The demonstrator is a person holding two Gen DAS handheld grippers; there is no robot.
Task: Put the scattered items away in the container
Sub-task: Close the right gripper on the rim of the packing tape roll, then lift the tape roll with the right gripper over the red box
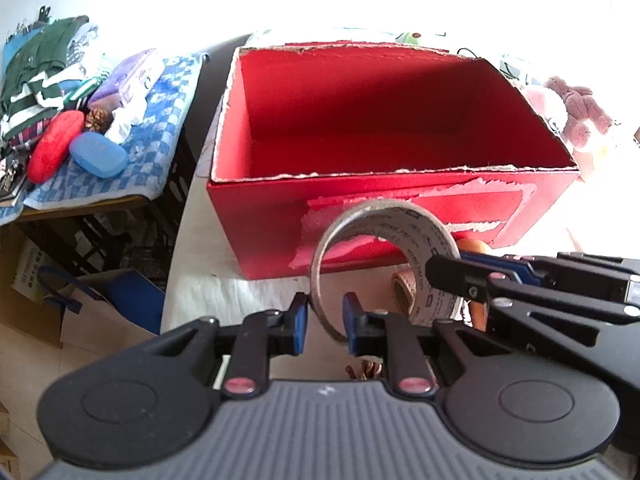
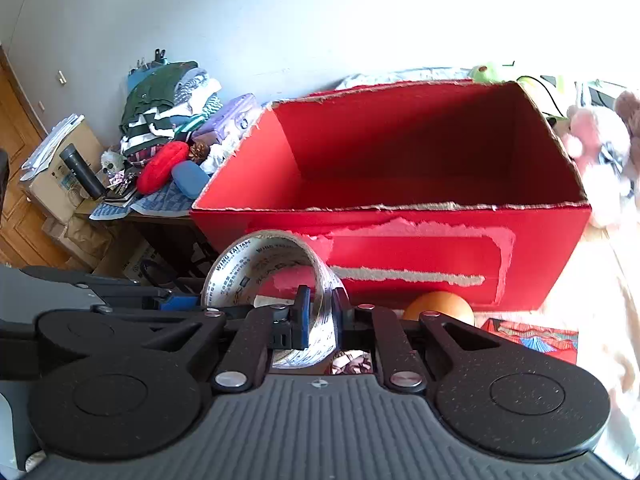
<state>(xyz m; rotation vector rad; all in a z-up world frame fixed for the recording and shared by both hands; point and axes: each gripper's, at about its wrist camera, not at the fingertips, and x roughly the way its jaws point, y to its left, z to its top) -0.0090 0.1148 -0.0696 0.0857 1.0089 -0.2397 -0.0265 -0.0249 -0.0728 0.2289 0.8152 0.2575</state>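
Note:
A roll of clear tape [image 1: 384, 256] with a printed white core is held upright in front of the red cardboard box [image 1: 400, 200]. My left gripper [image 1: 325, 318] is shut on the roll's left wall. My right gripper [image 2: 320, 312] is shut on the roll's right wall [image 2: 326, 300]; it shows from the side in the left wrist view [image 1: 460, 280]. The box [image 2: 400, 240] is open-topped and looks empty inside. An orange [image 2: 440, 306] lies on the bed by the box's front wall.
A side table with a blue checked cloth [image 1: 132, 152] holds a red case [image 1: 54, 146], a blue case [image 1: 98, 154], a pine cone and folded clothes. Plush toys [image 2: 600, 152] sit right of the box. A red patterned packet [image 2: 532, 338] lies near the orange.

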